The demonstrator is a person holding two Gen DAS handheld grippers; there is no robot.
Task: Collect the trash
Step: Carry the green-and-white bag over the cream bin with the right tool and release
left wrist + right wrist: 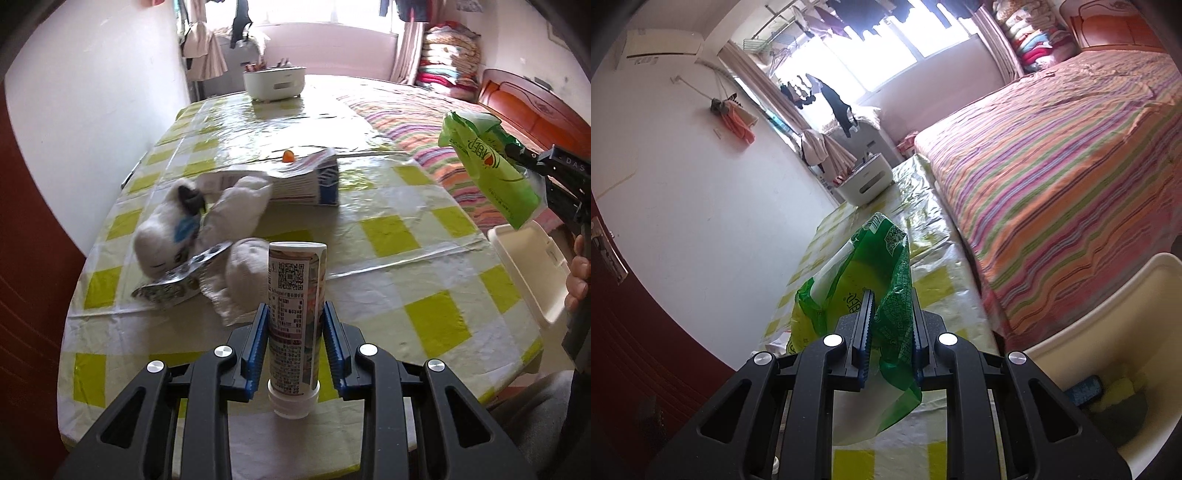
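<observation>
My left gripper (pixel 295 314) is shut on a printed tube container (pixel 295 295) with a white cap at its lower end, held above the checkered table (pixel 406 236). My right gripper (pixel 890 306) is shut on a green plastic wrapper (pixel 882 266) and holds it in the air over the table's right edge; the wrapper also shows in the left wrist view (pixel 487 162). A cream trash bin (pixel 1108 332) stands beside the table, with items inside; it also shows in the left wrist view (pixel 532 269). A foil wrapper (pixel 177 280) and a flattened white and blue carton (pixel 295 181) lie on the table.
A white plush toy (pixel 195 232) lies on the table by the foil wrapper. A small orange item (pixel 288 156) sits behind the carton. A white container (pixel 275 82) stands at the far end. A striped bed (pixel 1052 166) runs along the table's right side. A wall is on the left.
</observation>
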